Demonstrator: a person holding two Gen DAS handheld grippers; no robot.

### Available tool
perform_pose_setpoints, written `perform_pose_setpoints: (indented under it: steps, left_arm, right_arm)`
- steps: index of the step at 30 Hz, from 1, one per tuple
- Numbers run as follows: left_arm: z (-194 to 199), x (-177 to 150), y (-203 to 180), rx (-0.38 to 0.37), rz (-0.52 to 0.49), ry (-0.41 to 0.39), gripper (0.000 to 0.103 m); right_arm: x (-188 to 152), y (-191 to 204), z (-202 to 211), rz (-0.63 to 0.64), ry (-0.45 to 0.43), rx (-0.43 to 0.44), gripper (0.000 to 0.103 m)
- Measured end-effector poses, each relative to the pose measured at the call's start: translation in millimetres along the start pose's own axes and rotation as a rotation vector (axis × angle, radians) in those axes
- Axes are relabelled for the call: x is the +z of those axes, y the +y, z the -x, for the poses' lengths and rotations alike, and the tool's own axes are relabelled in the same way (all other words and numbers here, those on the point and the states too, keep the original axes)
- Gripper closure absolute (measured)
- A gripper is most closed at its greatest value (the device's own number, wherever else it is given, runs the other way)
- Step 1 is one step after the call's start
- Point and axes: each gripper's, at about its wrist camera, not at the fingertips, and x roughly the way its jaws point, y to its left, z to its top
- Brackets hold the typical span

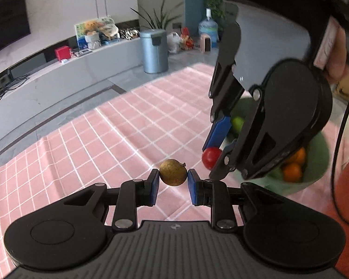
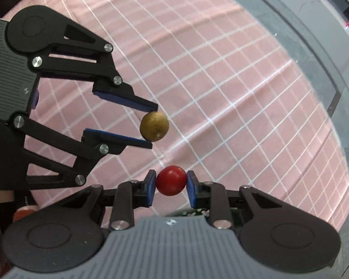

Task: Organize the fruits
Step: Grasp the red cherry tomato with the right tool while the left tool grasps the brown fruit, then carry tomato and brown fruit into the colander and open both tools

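Observation:
My left gripper (image 1: 173, 178) is shut on a small brown round fruit (image 1: 173, 172), lifted above the pink checked cloth (image 1: 118, 125). In the right wrist view that same left gripper (image 2: 151, 127) comes in from the left, its blue pads pinching the brown fruit (image 2: 154, 126). My right gripper (image 2: 171, 183) is shut on a small red round fruit (image 2: 170, 180). In the left wrist view the right gripper (image 1: 215, 155) hangs steeply down with the red fruit (image 1: 211, 157) at its tips. Behind it sits a green bowl (image 1: 318, 160) holding oranges (image 1: 292, 172) and a green fruit (image 1: 237, 123).
The pink checked cloth (image 2: 232, 93) covers the table, with grey floor (image 2: 314, 46) beyond its edge. Further off stand a grey bin (image 1: 154, 51), a long low white counter (image 1: 58, 74) with clutter and a water bottle (image 1: 208, 29). A hand (image 1: 337, 53) grips the right tool.

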Motion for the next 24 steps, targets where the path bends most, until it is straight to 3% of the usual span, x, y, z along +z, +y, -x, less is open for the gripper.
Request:
perform_pose_setpoints:
  steps: [6,11,19,24]
  left_arm:
    - [33.8,14.0,-23.7,-0.051,0.050,-0.057,0.074]
    - [34.1,23.9,-44.1,-0.121,0.035,-0.055,0.074]
    - [2.5,35.5,-75.0,-0.219,0.024,0.044,0.074]
    - [-26.0,37.4,-79.7,-0.230,0.046,0.149,0.074]
  right_arm:
    - [-32.9,16.3,44.6,-0.040,-0.093,-0.044,0.079]
    - [-77.8,22.8,66.0,-0.121,-0.136,-0.079,0.079]
    - [-147.7,16.1,58.3,-0.308,-0.115,-0.071,0.079]
    - [-171.0,2.9,35.0,-0.428,-0.104,-0.032,0.079]
